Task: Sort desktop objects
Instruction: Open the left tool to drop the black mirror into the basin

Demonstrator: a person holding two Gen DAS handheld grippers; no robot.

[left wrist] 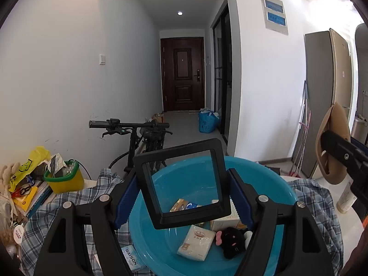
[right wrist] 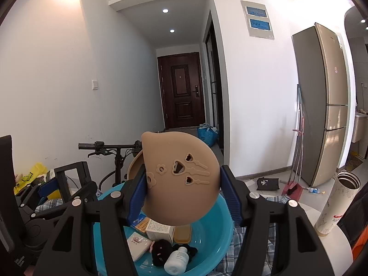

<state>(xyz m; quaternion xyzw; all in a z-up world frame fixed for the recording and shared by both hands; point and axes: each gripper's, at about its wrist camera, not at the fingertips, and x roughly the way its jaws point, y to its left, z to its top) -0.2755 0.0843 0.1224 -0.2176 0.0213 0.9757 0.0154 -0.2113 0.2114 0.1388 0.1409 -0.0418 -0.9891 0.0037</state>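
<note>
Both items hang over the blue basin (left wrist: 271,177), probably for dropping in: left hand-held gripper (left wrist: 184,197) clamps a black frame (left wrist: 181,161); right hand-held gripper (right wrist: 182,195) grasps a tan silicone piece (right wrist: 181,184).

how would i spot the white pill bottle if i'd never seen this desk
Find the blue basin on the checked cloth. The bottle lies on its side at the near edge, beside a black plush. It alone is round and capped; its neighbours are flat packets and boxes.

The left gripper (left wrist: 184,197) points slightly downward, its blue pads (left wrist: 239,197) pressed on something held between them. The right gripper (right wrist: 182,197) tilts gently down too, likewise gripping, jaws easing apart.
</note>
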